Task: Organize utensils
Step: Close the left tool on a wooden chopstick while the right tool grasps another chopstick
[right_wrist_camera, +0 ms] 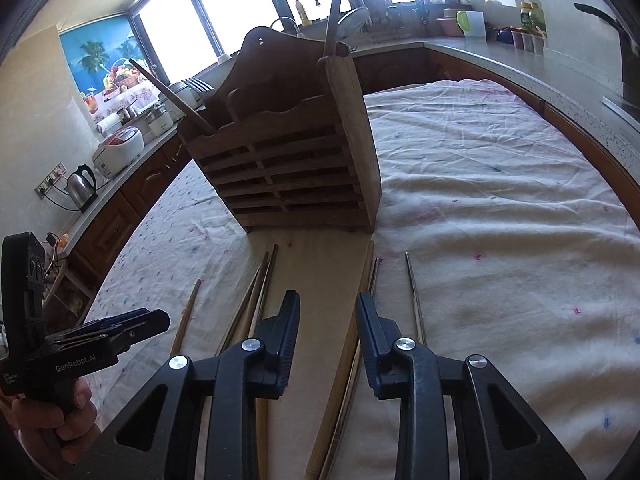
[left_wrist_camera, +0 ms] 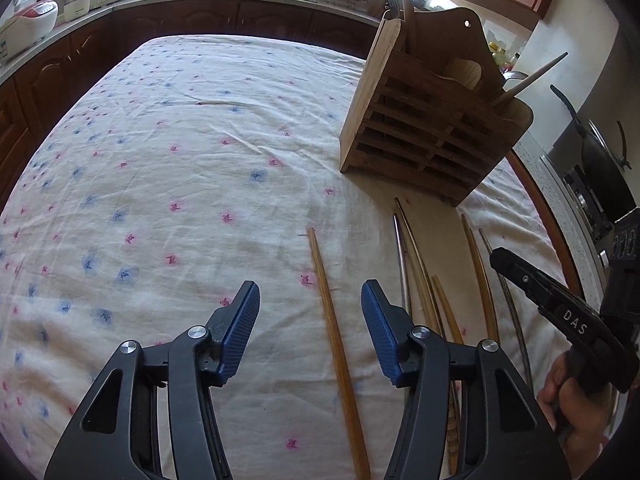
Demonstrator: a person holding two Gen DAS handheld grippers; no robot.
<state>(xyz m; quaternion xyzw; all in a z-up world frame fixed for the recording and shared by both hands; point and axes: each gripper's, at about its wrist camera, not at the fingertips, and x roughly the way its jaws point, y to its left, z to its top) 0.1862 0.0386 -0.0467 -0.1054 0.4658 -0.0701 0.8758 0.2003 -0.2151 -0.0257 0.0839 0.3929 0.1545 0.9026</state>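
A slatted wooden utensil holder (left_wrist_camera: 424,136) stands on the flowered tablecloth (left_wrist_camera: 160,184), with a wooden stick and a spoon in it. It also shows in the right wrist view (right_wrist_camera: 292,160). Several wooden and metal chopsticks lie on the cloth in front of it. My left gripper (left_wrist_camera: 310,300) is open and empty, with one wooden chopstick (left_wrist_camera: 332,320) lying between its fingers below. My right gripper (right_wrist_camera: 328,308) is open and empty above a wide wooden chopstick (right_wrist_camera: 348,344). A metal chopstick (right_wrist_camera: 414,296) lies to its right. The other gripper shows in each view: the right gripper (left_wrist_camera: 532,280), the left gripper (right_wrist_camera: 132,322).
Dark wooden cabinets and a counter (left_wrist_camera: 200,4) ring the table. A rice cooker (right_wrist_camera: 118,148) and a kettle (right_wrist_camera: 82,186) stand on the counter at the left. A stove with a pan (left_wrist_camera: 596,160) is at the right edge of the left wrist view.
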